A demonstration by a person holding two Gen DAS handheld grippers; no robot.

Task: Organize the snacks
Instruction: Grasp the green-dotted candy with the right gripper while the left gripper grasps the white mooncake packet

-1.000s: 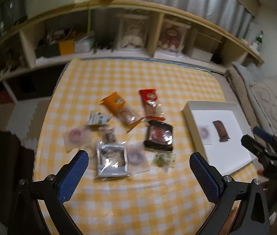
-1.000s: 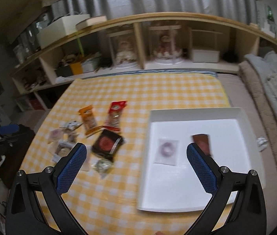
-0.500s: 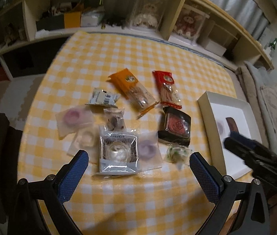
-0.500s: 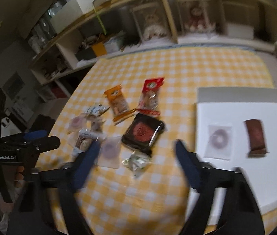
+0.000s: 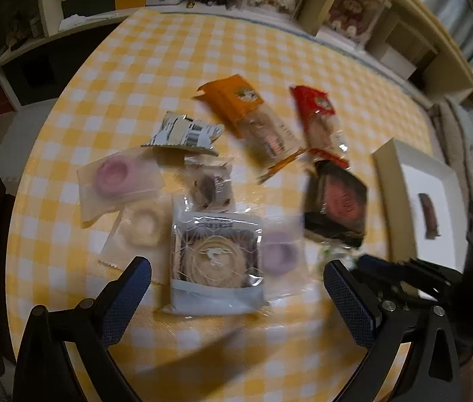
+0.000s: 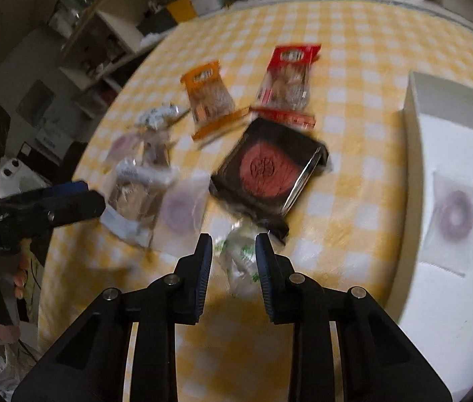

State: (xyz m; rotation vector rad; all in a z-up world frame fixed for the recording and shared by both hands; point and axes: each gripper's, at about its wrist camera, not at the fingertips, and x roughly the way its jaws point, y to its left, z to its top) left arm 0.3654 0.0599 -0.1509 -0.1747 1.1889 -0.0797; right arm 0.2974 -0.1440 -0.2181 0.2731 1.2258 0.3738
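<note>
Counter (image 5: pixel 269 43), yellow check cloth: nine snack packets loose. White tray (image 6: pixel 444 301): two more, ring pastry (image 6: pixel 455 219) visible in right view only. Right gripper (image 6: pixel 233 251) closing, green-print packet (image 6: pixel 239 254) between jaws, contact unclear. Left gripper (image 5: pixel 236 281) spread wide over clear-wrapped cake (image 5: pixel 216 258).

White lettering "GenRobot.AI" stands on the black body of the left tongs (image 6: pixel 79 194), at nine o'clock in the right wrist view. Print on the snack packets is too blurred to read.
</note>
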